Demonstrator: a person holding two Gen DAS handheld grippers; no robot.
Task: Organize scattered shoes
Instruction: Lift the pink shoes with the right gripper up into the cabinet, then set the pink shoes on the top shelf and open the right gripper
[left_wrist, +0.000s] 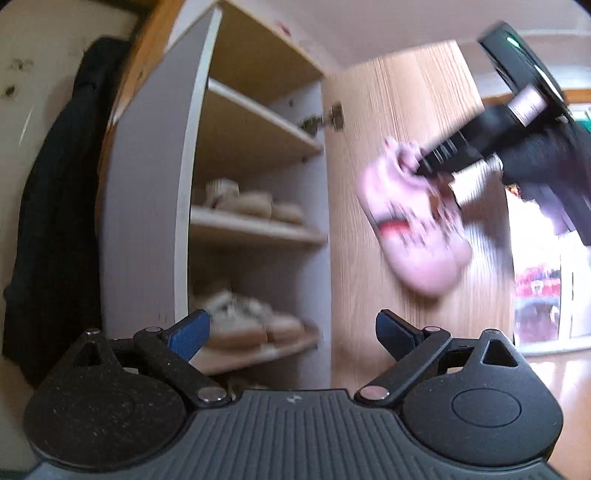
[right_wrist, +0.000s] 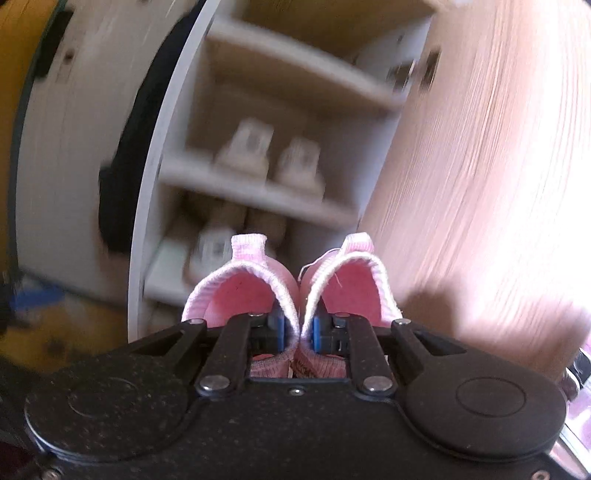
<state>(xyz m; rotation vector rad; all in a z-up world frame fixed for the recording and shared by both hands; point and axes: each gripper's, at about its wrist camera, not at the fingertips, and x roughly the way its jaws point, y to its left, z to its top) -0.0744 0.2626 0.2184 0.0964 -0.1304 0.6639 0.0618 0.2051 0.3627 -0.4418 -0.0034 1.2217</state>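
Two claws: right claw (right_wrist: 298, 330) clamped on pink shoes (right_wrist: 291, 288), left claw (left_wrist: 291, 332) apart; open cabinet (left_wrist: 255, 229).

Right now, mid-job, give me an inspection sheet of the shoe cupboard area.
Surface: open cupboard; upper shelves bare, two lower shelves each hold a pale pair.
Job's things: pink shoes, both pinched together by their inner collars.
Clutter: nothing seen.
Grippers: right claw shut on the pink shoes; left claw open, empty.
Cables: nothing seen.
Surroundings: cupboard door swung open; dark garment hanging left; wooden floor.
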